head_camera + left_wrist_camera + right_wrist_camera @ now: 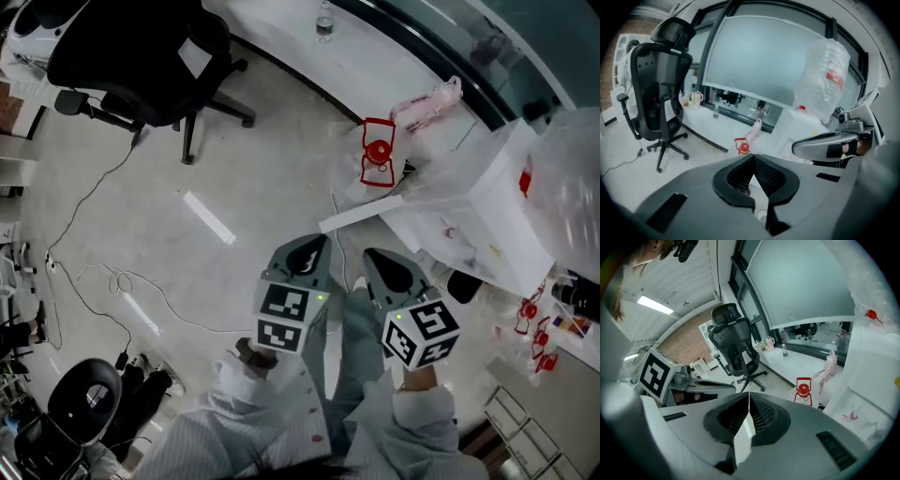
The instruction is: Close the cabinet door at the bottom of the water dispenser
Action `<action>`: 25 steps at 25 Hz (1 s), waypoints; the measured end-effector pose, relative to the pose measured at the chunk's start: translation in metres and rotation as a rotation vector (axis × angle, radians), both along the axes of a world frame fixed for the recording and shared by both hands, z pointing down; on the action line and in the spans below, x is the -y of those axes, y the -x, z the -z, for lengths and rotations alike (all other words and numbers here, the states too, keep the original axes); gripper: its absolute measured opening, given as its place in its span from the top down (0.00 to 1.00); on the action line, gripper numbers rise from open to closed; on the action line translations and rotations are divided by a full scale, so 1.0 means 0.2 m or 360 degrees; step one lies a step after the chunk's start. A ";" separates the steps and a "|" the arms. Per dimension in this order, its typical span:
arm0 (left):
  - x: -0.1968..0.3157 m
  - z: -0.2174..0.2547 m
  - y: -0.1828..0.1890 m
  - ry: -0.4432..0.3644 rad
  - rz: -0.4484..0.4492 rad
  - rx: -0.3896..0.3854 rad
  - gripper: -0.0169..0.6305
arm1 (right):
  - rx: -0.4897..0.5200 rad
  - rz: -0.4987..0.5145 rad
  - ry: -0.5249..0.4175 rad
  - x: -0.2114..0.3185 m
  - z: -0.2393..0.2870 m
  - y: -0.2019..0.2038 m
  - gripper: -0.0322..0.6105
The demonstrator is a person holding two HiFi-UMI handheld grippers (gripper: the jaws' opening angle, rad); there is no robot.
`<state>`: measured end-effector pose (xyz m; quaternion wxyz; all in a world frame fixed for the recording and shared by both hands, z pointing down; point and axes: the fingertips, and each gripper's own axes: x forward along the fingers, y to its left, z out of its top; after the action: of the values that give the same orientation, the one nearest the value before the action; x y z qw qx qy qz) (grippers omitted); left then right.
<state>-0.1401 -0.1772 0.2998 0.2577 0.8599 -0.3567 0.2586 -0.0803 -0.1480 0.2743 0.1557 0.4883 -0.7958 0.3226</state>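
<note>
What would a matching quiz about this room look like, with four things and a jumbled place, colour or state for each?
Things:
1. office chair
2. small bottle
3. lantern-like object
4. left gripper

Descriptions:
A. stands on the white sill
B. jaws shut, nothing held
C. red
D. black

Pairs: 1-D, 2-A, 3-C, 4-B

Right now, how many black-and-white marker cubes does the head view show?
2: one cube on the left gripper, the other cube on the right gripper, side by side. None seems hidden.
</note>
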 end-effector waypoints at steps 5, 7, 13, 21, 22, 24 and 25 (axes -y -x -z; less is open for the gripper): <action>0.00 -0.27 -0.04 0.0066 -0.0063 0.0011 0.96 | 0.0017 -0.0073 0.0103 0.00 -0.29 -0.04 0.93; -0.02 -0.37 -0.04 0.0072 -0.0072 0.0020 0.96 | 0.0017 -0.0072 0.0130 -0.02 -0.40 -0.04 0.93; 0.00 -0.64 -0.02 0.0111 -0.0084 0.0069 0.96 | 0.0014 -0.0069 0.0163 0.02 -0.67 -0.04 0.93; -0.04 -1.03 -0.03 0.0230 -0.0099 0.0146 0.96 | 0.0026 -0.0084 0.0263 0.04 -1.06 -0.04 0.93; -0.04 -1.07 -0.03 0.0241 -0.0102 0.0158 0.96 | 0.0029 -0.0087 0.0276 0.03 -1.10 -0.03 0.93; -0.05 -1.15 -0.03 0.0257 -0.0121 0.0181 0.96 | 0.0029 -0.0096 0.0303 0.02 -1.20 -0.03 0.93; -0.06 -1.20 -0.03 0.0264 -0.0132 0.0191 0.96 | 0.0029 -0.0105 0.0319 0.01 -1.25 -0.03 0.93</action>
<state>-0.1346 -0.1659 0.5390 0.2952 0.8327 -0.3128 0.3488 -0.0751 -0.1501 0.5242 0.1858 0.4932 -0.7444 0.4100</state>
